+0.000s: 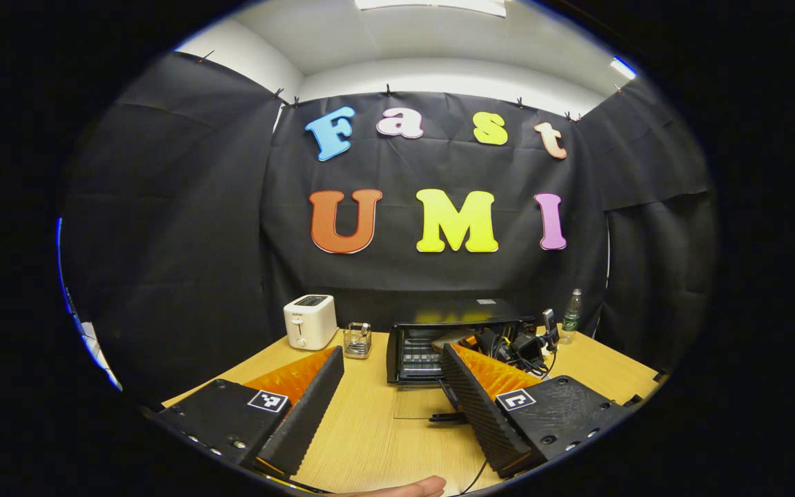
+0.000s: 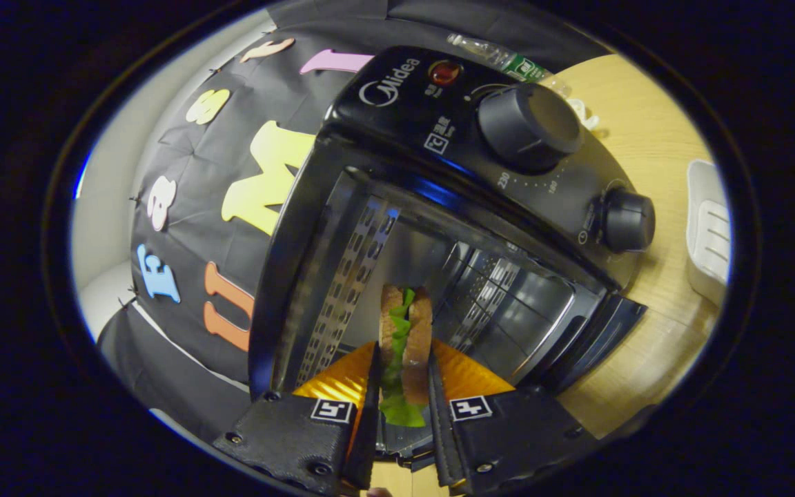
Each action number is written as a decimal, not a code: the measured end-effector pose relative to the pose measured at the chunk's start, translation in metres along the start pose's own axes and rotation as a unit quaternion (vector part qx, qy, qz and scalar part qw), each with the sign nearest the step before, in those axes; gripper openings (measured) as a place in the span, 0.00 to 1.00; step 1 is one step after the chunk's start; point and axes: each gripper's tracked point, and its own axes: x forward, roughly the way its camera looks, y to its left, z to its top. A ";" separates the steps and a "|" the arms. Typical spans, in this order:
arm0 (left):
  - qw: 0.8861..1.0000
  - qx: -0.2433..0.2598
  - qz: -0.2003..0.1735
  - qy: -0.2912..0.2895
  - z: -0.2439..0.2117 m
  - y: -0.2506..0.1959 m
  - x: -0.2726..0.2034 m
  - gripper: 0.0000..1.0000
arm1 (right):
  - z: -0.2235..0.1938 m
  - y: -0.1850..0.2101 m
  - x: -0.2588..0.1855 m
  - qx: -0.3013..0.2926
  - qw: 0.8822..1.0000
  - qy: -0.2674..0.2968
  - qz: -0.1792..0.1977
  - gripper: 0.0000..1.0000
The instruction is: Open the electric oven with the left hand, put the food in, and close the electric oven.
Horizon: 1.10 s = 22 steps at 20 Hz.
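Observation:
The black electric oven (image 1: 463, 314) stands at the back of the wooden table (image 1: 377, 428), its glass door (image 1: 421, 404) folded down flat in front. My left gripper (image 1: 392, 355) is open and holds nothing, a short way back from the oven. In the right gripper view, which is rolled sideways, the oven (image 2: 397, 90) is close up. My right gripper (image 2: 403, 352) is shut on a sandwich (image 2: 417, 331) of brown bread and green lettuce, held at the oven's open mouth before the wire rack (image 2: 501, 290). The right gripper (image 1: 518, 345) also shows at the oven's front.
A white toaster (image 1: 310, 321) and a small glass holder (image 1: 357, 339) stand left of the oven. A plastic bottle (image 1: 571, 316) stands to its right. A white tray (image 2: 708, 235) lies on the table beside the oven's knobs (image 2: 528, 124).

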 end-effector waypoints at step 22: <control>1.000 0.014 -0.001 0.019 -0.020 0.002 0.002 0.93 | -0.008 -0.009 -0.007 -0.291 0.954 0.054 -0.055 1.00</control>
